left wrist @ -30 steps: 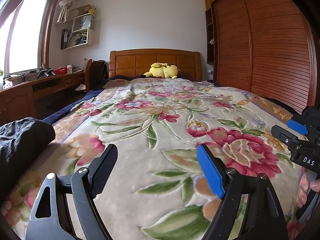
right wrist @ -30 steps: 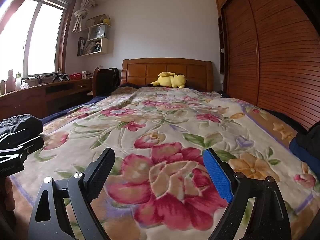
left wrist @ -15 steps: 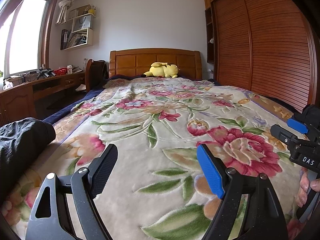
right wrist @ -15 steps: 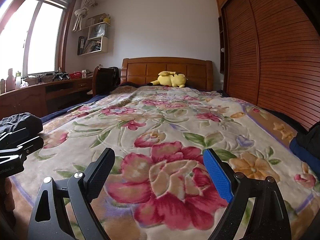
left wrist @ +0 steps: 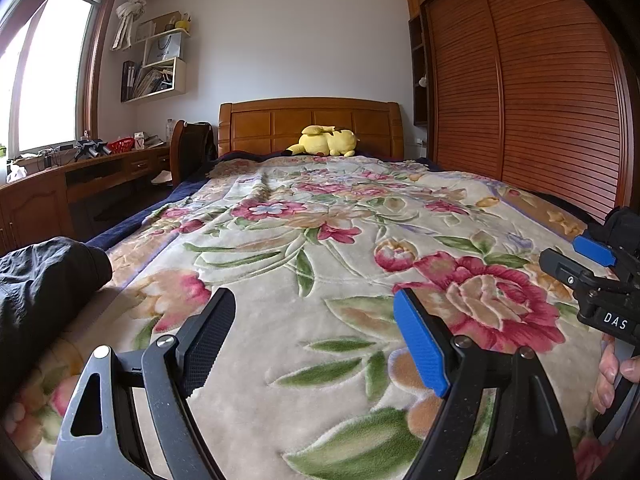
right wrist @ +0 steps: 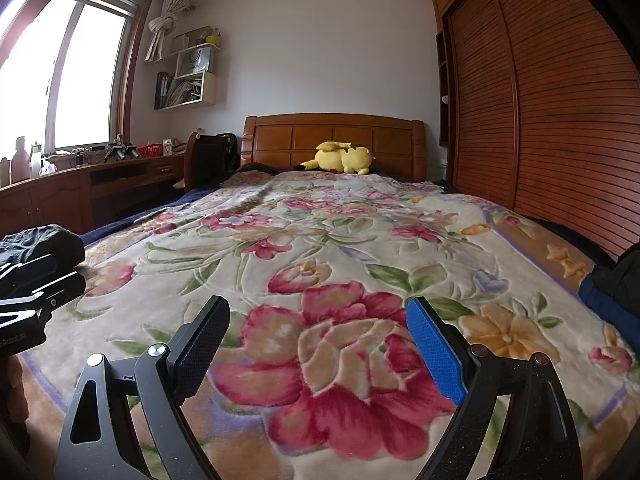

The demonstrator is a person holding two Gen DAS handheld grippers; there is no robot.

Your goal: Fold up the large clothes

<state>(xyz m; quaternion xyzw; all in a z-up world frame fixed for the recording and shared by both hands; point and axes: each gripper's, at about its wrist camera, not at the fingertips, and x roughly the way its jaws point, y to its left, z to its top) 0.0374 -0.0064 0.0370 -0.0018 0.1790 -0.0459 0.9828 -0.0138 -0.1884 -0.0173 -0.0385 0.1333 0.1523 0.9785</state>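
a: what is seen from the left wrist view?

b: the left gripper (left wrist: 314,326) is held low over a floral blanket (left wrist: 320,240) spread across the bed. its fingers are set wide apart, one black pad and one blue pad, and nothing is caught between them. only the blanket is seen below the gap.

a: and the right one?

b: the right gripper (right wrist: 318,334) is likewise held above the blanket (right wrist: 320,248), over a big red rose in the print. its fingers are spread wide and nothing is clamped. in the left view it is seen at the right edge, with the fingers of a hand (left wrist: 612,376) wrapped round its handle.

a: where is the clothing?

b: a dark garment (left wrist: 44,280) is bunched at the left edge of the bed, close beside the left gripper but not touched by it. in the right view the same dark garment (right wrist: 44,242) is seen at the far left, behind the left gripper's body. another dark and blue piece of cloth (right wrist: 612,288) is lying at the bed's right edge; what it is cannot be told.

a: anything else?

b: a yellow plush toy (left wrist: 326,142) is laid against the wooden headboard (left wrist: 308,120), well apart from both grippers. a slatted wardrobe (left wrist: 520,92) is seen to the right, a desk (left wrist: 60,184) to the left.
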